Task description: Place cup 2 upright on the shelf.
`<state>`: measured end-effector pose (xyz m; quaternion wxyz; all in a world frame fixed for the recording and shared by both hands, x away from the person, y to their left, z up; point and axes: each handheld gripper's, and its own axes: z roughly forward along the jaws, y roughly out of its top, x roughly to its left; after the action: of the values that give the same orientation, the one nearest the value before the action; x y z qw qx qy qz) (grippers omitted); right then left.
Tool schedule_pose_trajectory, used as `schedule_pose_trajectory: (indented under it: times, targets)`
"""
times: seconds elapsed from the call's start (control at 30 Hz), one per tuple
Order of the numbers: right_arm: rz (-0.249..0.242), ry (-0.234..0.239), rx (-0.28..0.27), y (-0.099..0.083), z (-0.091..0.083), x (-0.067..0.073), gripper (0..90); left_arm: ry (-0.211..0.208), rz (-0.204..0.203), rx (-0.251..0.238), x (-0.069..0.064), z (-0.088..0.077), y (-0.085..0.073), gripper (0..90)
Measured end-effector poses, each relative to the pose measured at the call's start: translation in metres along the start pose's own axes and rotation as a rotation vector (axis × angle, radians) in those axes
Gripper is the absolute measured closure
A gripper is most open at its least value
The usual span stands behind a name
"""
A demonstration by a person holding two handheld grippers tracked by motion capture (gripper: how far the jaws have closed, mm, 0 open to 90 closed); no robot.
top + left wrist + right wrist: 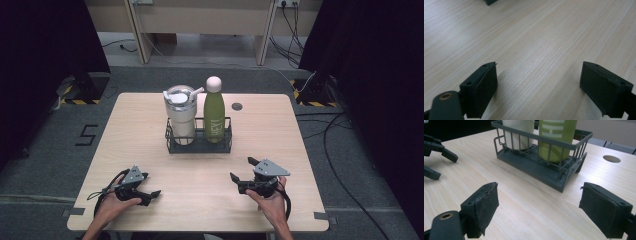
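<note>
Both grippers low on the near bench, jaws wide apart, empty: left gripper (pixel 150 195), right gripper (pixel 243 170). Green bottle (pixel 215 117) and tumbler (pixel 180 116) upright in the rack (pixel 199 146), mid-bench, well apart. Best approach: level, square to the bottle body above the rack rail.

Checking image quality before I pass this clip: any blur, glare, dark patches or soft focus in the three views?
High view: even light on the table, no glare, black curtains at both sides, the green bottle and the tumbler sharp. Left gripper view: wood grain clear, soft shadows beside the open jaws. Right gripper view: the basket sharp, near jaws slightly soft, lines bowed toward the edges.
</note>
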<state>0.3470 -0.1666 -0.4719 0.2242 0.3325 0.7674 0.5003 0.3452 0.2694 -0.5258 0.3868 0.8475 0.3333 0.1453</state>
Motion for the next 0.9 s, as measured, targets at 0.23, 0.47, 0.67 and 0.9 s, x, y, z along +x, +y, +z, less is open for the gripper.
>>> schedule_pose_trajectory:
  times: [0.23,0.47,0.67,0.9]
  targets:
    - [0.004,-0.010,0.024,-0.010,-0.004,0.002,15.1,0.000,0.000,0.000,0.000,0.000,0.000,13.8]
    - [0.011,-0.015,0.044,-0.019,-0.008,0.004,15.2,0.000,0.000,0.000,0.000,0.000,0.000,13.8]
    - [0.018,-0.010,0.044,-0.023,-0.014,0.007,15.1,0.000,0.000,0.000,0.000,0.000,0.000,13.8]
    - [0.027,-0.020,0.066,-0.032,-0.018,0.007,15.1,0.000,0.000,0.000,0.000,0.000,0.000,13.8]
